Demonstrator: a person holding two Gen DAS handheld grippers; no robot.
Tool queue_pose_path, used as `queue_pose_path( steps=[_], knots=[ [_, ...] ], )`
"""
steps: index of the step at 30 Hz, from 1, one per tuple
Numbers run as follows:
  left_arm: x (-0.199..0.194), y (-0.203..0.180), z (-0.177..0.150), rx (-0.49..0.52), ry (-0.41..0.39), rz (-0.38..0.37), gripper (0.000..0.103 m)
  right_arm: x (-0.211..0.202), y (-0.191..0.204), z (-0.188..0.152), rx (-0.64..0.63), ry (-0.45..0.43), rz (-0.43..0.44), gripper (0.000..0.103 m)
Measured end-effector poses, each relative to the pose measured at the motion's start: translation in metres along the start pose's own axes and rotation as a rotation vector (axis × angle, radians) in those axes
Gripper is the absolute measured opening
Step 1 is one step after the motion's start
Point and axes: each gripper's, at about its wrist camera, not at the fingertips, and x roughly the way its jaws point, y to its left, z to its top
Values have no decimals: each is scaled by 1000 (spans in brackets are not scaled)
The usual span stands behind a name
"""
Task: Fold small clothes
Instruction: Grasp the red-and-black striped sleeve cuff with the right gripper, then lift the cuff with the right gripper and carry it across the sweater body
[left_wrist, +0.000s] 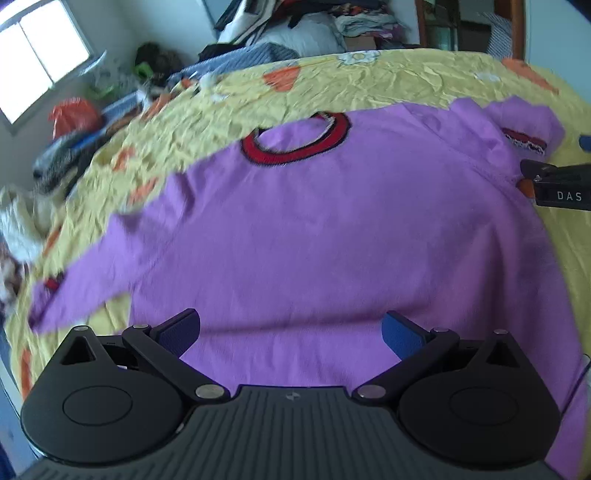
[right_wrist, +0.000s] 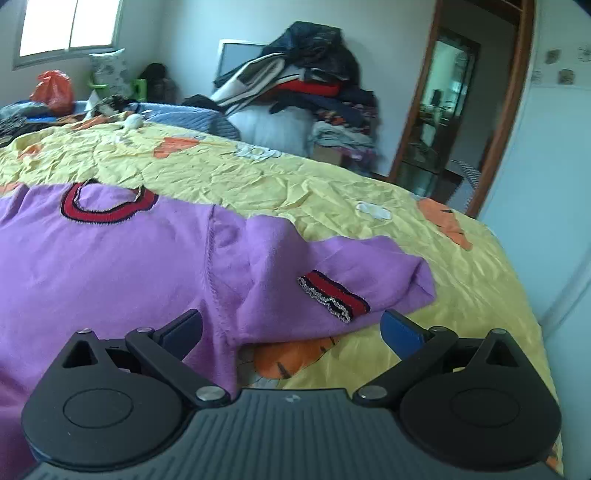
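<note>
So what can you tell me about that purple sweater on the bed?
The sweater looks like a soft purple knit with a red, dark-edged collar and matching striped cuffs. It lies spread flat on the yellow bedspread, collar away from the cameras. One sleeve is doubled back, cuff on top; the other stretches out sideways. Both grippers are open, holding nothing.

Sweater (left_wrist: 314, 236) hem hidden behind left hand-held gripper (left_wrist: 290, 334).

A purple knit sweater (left_wrist: 314, 229) lies spread flat on the yellow bed cover, red-and-black collar (left_wrist: 295, 142) at the far side from the left fingers. Its right sleeve (right_wrist: 332, 273) is folded back on itself, striped cuff (right_wrist: 332, 291) up, just ahead of the right fingers.
</note>
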Motion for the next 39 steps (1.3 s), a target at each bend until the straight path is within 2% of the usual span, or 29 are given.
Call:
queue_pose_path(
  steps=[5, 8, 10, 12, 14, 17, 18, 19, 23, 24, 26, 30, 32, 34, 36, 39],
  knots=[
    [7, -14, 20, -46, -58, -129, 103, 11, -14, -9, -75, -49, 64, 103],
    [2, -29, 21, -37, -154, -91, 103, 18, -22, -12, -154, -82, 66, 103],
    [0, -35, 17, -24, -199, -105, 103, 27, -31, -13, -195, -72, 66, 103],
    [6, -39, 16, -13, -160, -140, 103, 40, -41, -14, -228, -50, 75, 103],
    [13, -40, 14, -13, -114, -218, 103, 52, -52, -13, -251, -51, 82, 102],
    [24, -34, 10, -57, -60, -279, 103, 69, -63, -6, -262, -22, 118, 78],
    [27, -32, 9, -62, -52, -283, 103, 74, -63, -4, -280, -16, 118, 63],
    [29, -30, 8, -64, -47, -280, 103, 81, -62, -3, -307, -6, 105, 59],
    [36, -20, 4, -67, -21, -242, 103, 91, -57, -4, -392, -3, 114, 59],
    [35, -17, 2, -74, -13, -241, 103, 92, -57, -3, -408, -2, 118, 59],
    [38, -10, 1, -90, 13, -245, 103, 90, -57, -2, -438, 3, 155, 52],
    [45, 3, -1, -148, 51, -265, 103, 92, -57, 2, -451, 17, 168, 52],
    [48, 8, -2, -180, 70, -284, 103, 100, -66, 9, -372, 50, 217, 41],
    [48, 12, -3, -199, 82, -287, 103, 106, -71, 11, -337, 67, 201, 11],
    [46, 17, -5, -204, 86, -273, 103, 107, -74, 10, -318, 58, 196, 9],
    [41, 24, -9, -214, 78, -249, 103, 98, -89, 11, -219, 17, 187, 8]
  ],
)
